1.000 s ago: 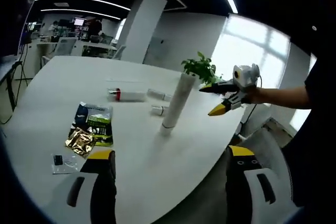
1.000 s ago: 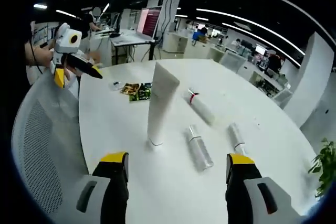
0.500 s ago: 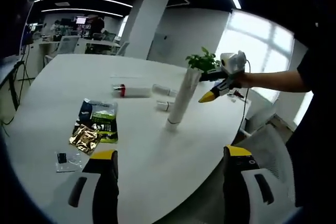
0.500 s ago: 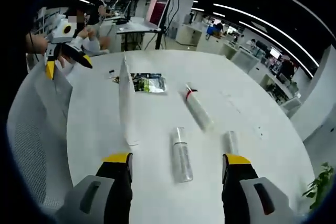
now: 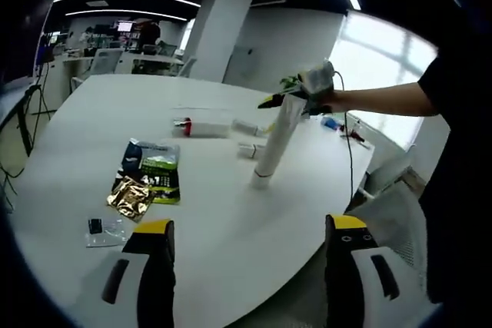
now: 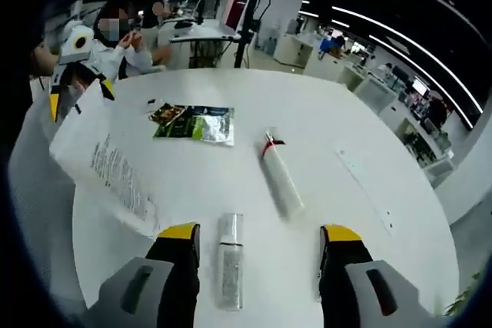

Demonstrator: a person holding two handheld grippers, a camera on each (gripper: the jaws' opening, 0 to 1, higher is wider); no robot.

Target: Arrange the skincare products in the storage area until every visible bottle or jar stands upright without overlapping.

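A tall white tube stands upright on the round white table. In the right gripper view the white tube slants across the left. Beyond it three bottles lie flat: one with a red band, a small one and a clear one. My right gripper is open, low over the table, with the clear bottle lying between its jaws and the red-banded bottle ahead. Seen from the left, the right gripper hovers by the tube's top. My left gripper is open at the near table edge.
Green and gold sachets and a small clear packet lie on the near left of the table; the sachets sit beyond the bottles. A clear flat strip lies to the right. Office desks and people stand behind.
My right gripper has swung past the top of the standing tube and dropped toward the lying bottles; the clear bottle now lies between its jaws. The left gripper has barely moved.
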